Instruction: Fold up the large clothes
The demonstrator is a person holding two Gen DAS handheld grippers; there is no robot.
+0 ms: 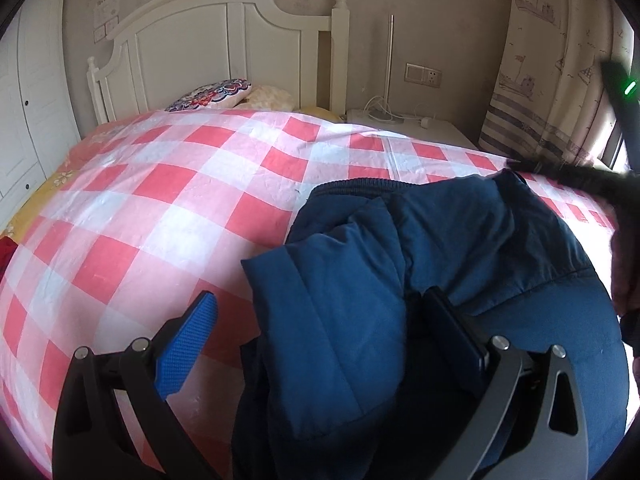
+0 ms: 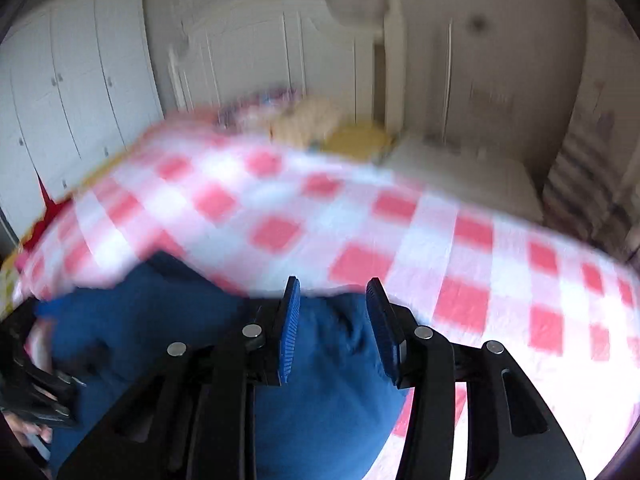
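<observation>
From the left wrist, a navy padded jacket is seen heaped on the near right part of a bed covered by a pink-and-white checked sheet. The left gripper is held with its jaws spread wide: the blue-padded left finger hangs over bare sheet, while the right finger is sunk into a fold of the jacket. A thick fold of fabric lies between them, yet nothing is pinched. Behind, a white headboard and a patterned pillow are visible, and a curtain on the right.

From the right wrist, everything beyond the fingers is smeared by motion. The right gripper is shown partly parted, its blue pads poised above the jacket near that garment's far edge. Fabric is seen in the gap below, but whether the pads press on it cannot be told. The checked sheet stretches beyond, with white wardrobe doors at the left.
</observation>
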